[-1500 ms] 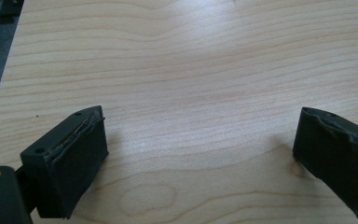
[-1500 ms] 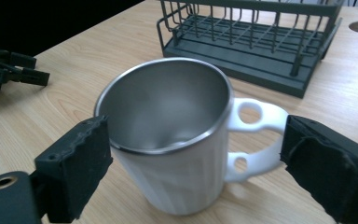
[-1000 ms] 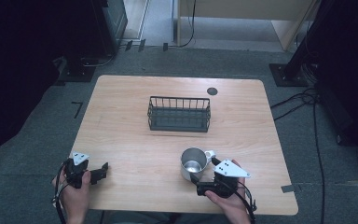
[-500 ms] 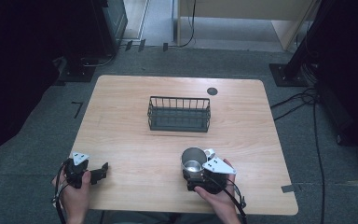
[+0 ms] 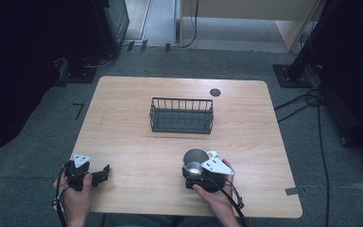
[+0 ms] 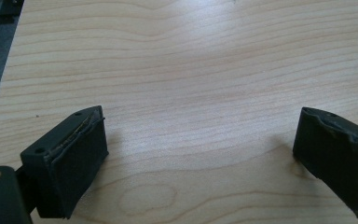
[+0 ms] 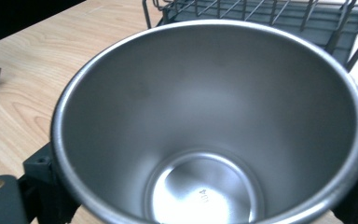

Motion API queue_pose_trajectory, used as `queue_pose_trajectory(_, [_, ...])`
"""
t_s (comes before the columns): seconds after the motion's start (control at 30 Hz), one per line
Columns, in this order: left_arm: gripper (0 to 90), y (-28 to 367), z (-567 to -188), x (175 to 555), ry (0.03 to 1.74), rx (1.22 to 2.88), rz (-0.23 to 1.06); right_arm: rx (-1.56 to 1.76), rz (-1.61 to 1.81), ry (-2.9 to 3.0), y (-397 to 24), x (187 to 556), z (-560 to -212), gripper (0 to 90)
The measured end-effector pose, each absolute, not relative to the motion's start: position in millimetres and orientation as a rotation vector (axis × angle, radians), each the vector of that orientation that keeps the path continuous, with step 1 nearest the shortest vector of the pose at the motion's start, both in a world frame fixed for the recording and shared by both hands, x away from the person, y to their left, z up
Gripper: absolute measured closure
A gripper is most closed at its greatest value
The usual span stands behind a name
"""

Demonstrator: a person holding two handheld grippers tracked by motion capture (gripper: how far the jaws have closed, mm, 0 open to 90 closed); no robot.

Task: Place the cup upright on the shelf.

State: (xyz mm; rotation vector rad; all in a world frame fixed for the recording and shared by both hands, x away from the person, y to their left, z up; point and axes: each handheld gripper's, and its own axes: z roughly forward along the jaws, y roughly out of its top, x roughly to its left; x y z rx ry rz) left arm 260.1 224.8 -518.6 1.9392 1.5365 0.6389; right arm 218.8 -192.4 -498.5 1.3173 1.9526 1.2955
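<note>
A steel cup (image 5: pixel 194 161) stands upright on the wooden table (image 5: pixel 137 142), on the person's side of the wire basket (image 5: pixel 182 115), slightly to the right of the basket's middle and a short way apart from it. The right gripper (image 5: pixel 192 176) is at the cup from the near side; in the right gripper view the cup (image 7: pixel 209 126) sits between its two black jaws, one at each flank of the wall. Those jaws have just been closing, yet whether the pads already press on the metal cannot be told. A white handle (image 5: pixel 212 154) juts from the cup on the side away from the left hand. The left gripper (image 5: pixel 105 170) rests low near the table's front left corner, well apart from the basket, its jaws spread wide over bare wood (image 6: pixel 191 93).
</note>
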Motion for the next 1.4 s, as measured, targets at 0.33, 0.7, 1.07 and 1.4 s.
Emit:
queue_pose_trajectory(0.33, [3.1, 225, -519, 260, 1.537, 1.939, 0.639, 1.334, 1.315, 1.935, -194, 220, -495, 6.7])
queue_pose_trajectory(0.7, [3.1, 225, -519, 260, 1.537, 1.938, 0.639, 1.337, 1.331, 1.906, -196, 224, -489, 6.9])
queue_pose_trajectory(1.07, [3.1, 225, -519, 260, 1.537, 1.939, 0.639, 1.329, 1.336, 1.875, -200, 232, -473, 7.0])
queue_pose_trajectory(1.4, [3.1, 225, -519, 260, 1.536, 1.94, 0.639, 1.309, 1.337, 1.831, -205, 247, -451, 7.0])
